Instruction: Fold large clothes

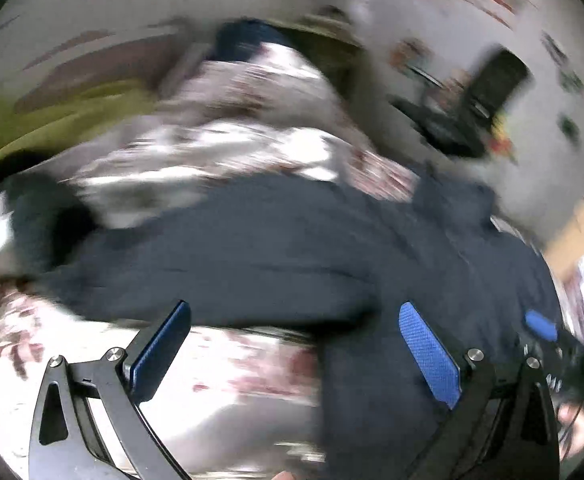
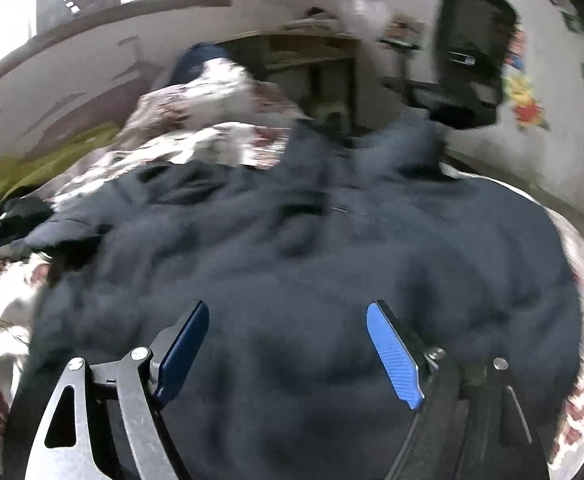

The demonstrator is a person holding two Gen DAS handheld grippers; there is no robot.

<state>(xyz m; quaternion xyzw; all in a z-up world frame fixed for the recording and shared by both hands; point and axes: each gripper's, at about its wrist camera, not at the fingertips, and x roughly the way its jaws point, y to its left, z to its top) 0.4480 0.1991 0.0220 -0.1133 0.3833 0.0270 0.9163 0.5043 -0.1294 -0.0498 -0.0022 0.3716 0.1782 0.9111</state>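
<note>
A large dark navy garment (image 1: 292, 240) lies spread and rumpled on a bed with a floral cover (image 1: 219, 380). My left gripper (image 1: 294, 312) is open and empty, hovering above the garment's near edge where it meets the cover. In the right wrist view the same garment (image 2: 312, 248) fills the middle, collar end toward the far side. My right gripper (image 2: 287, 312) is open and empty above the garment's body. The right gripper's blue fingertip (image 1: 540, 326) shows at the right of the left wrist view. Both views are motion-blurred.
A bunched floral quilt (image 2: 203, 108) and a yellow-green sheet (image 2: 43, 160) lie at the far left of the bed. A black office chair (image 2: 472, 52) and a wooden shelf unit (image 2: 304, 60) stand beyond the bed by the white wall.
</note>
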